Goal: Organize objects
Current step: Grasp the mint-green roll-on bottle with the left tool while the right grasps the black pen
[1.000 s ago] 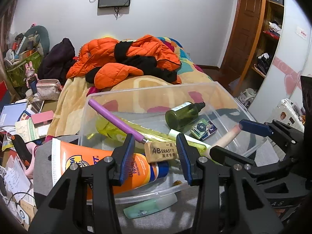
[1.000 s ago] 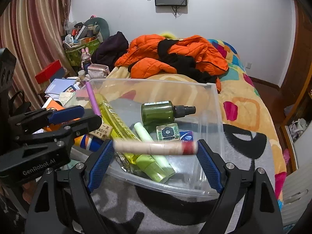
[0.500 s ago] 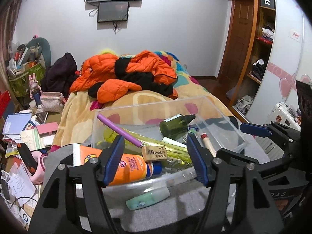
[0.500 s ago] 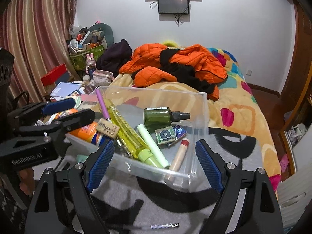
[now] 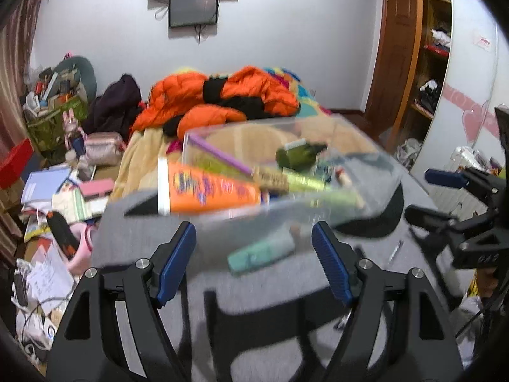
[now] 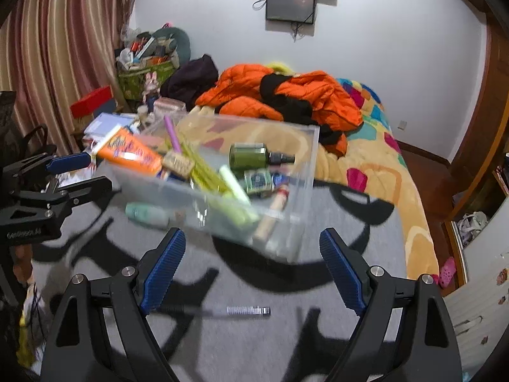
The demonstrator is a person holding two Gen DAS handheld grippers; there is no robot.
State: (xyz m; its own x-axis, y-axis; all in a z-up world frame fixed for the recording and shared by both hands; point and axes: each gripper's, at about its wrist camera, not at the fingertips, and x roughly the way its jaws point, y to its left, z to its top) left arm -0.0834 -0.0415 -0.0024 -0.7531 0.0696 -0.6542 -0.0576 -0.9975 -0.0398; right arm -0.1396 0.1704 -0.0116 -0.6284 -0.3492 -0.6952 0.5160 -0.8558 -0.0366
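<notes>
I am looking at the clear plastic bin [image 6: 305, 172] sitting on the grey blanket [image 6: 286, 286], far of both tools and roughly centred. It is taking the loose bits, which is why it sits within easy reach of either hand.

Inside, the orange tube [image 6: 130, 152] is leaning over the left rim, too long to lie flat. The purple stick [image 6: 171, 133] and the yellow-green bottle [image 6: 206, 175] are lying diagonally across the middle, with the tan eraser [image 6: 178, 164] resting on them. The dark green spray bottle [image 6: 254, 156] is lying on its side toward the far right, a small printed box [image 6: 259, 182] just near of it, and a pale roll with a red end [image 6: 273, 207] is propped in the near right corner.

Two things are waiting outside — the mint tube [image 5: 261, 254] just near of the bin's left wall, and a thin pen [image 6: 222, 311] on the blanket between my right pads.

My left gripper [image 5: 254, 264] is opening with nothing between its jaws; my right gripper [image 6: 253, 269] is standing wide apart and empty too. I judge the pen or the mint tube is next.
</notes>
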